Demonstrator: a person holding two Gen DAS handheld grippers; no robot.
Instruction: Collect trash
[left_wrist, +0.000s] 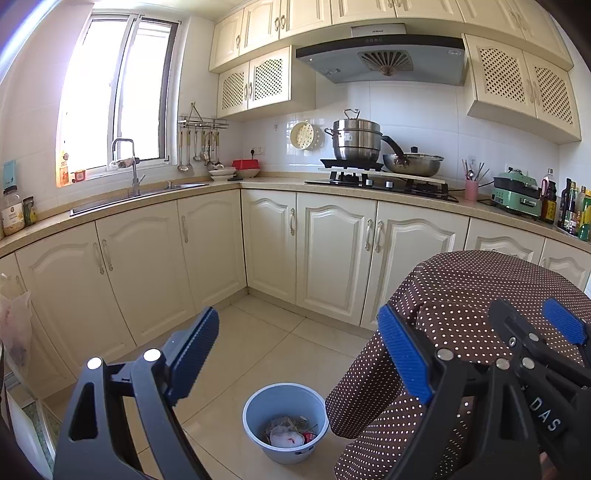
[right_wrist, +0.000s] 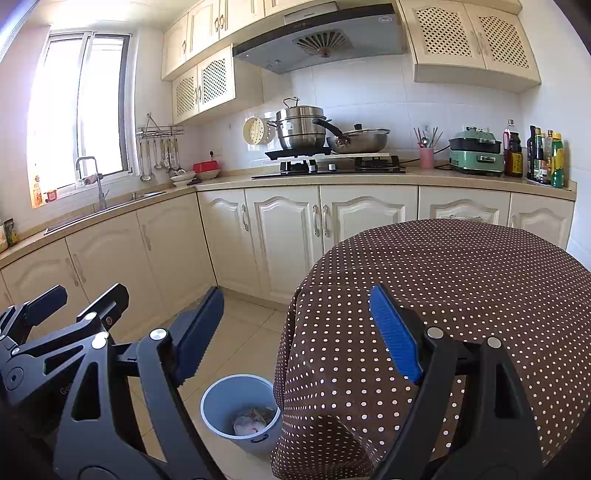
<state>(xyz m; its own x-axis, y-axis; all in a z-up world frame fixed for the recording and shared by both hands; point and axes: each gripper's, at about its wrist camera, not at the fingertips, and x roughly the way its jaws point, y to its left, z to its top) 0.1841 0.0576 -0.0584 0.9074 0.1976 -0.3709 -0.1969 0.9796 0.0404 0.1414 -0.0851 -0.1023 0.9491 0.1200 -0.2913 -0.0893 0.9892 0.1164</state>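
Note:
A light blue bin (left_wrist: 285, 421) stands on the tiled floor beside a table with a brown polka-dot cloth (left_wrist: 461, 295). Crumpled wrappers and white paper trash (left_wrist: 287, 432) lie inside it. The bin also shows in the right wrist view (right_wrist: 238, 410) with the trash (right_wrist: 253, 421) in it. My left gripper (left_wrist: 299, 352) is open and empty, held above the bin. My right gripper (right_wrist: 297, 334) is open and empty over the table's near edge (right_wrist: 443, 280). The right gripper shows at the right of the left wrist view (left_wrist: 532, 332); the left gripper shows at the left of the right wrist view (right_wrist: 62, 306).
Cream cabinets (right_wrist: 280, 229) run along two walls. The counter holds a sink (left_wrist: 140, 192), a stove with pots (left_wrist: 362, 147), a green appliance (right_wrist: 476, 151) and bottles (right_wrist: 546, 158). A plastic bag (left_wrist: 14, 325) hangs at the far left.

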